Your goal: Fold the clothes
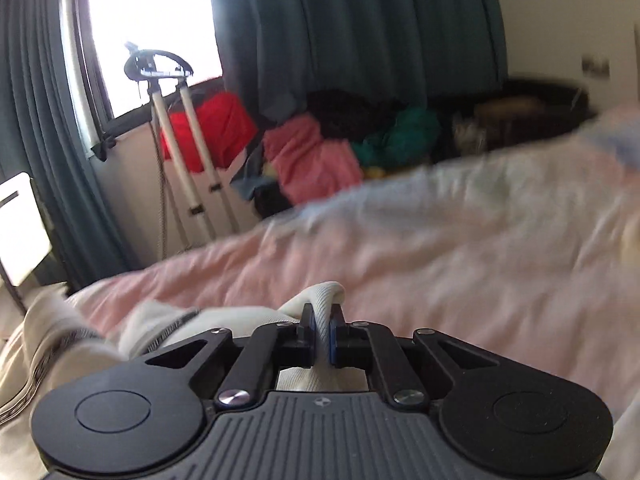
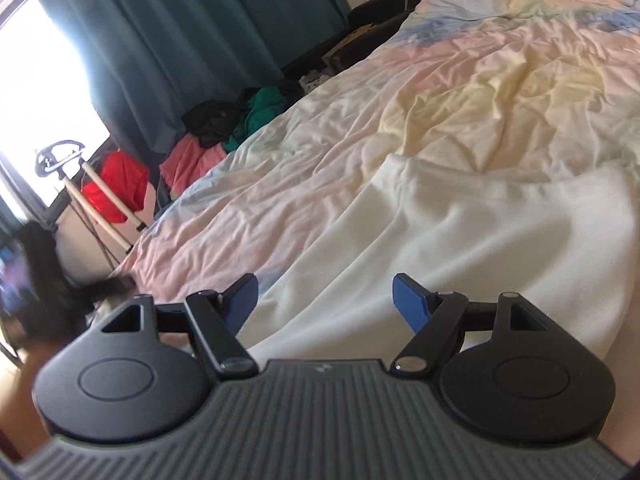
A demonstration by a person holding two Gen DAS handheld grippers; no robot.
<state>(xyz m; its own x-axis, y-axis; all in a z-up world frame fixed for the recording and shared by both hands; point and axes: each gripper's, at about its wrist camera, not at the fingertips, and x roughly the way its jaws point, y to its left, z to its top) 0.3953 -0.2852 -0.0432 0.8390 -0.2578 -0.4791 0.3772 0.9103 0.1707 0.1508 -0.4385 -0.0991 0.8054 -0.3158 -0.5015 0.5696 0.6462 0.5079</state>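
A cream white garment [image 2: 460, 240] lies spread on the bed's pastel quilt [image 2: 480, 80], reaching from under the right gripper toward the middle of the bed. My right gripper [image 2: 325, 300] hovers just over its near edge, open, with nothing between its blue pads. In the left wrist view my left gripper [image 1: 322, 320] is shut on a bunched fold of the cream garment [image 1: 320, 296], which pokes up between the pads. More of the cloth, with a grey striped band [image 1: 64, 340], trails off to the left.
The pink quilt [image 1: 400, 260] fills the ground ahead. Beyond the bed's far edge lies a pile of clothes [image 1: 320, 148] in red, pink, green and black. A garment steamer stand [image 1: 172, 120] stands by the bright window, with teal curtains [image 2: 180, 40] behind.
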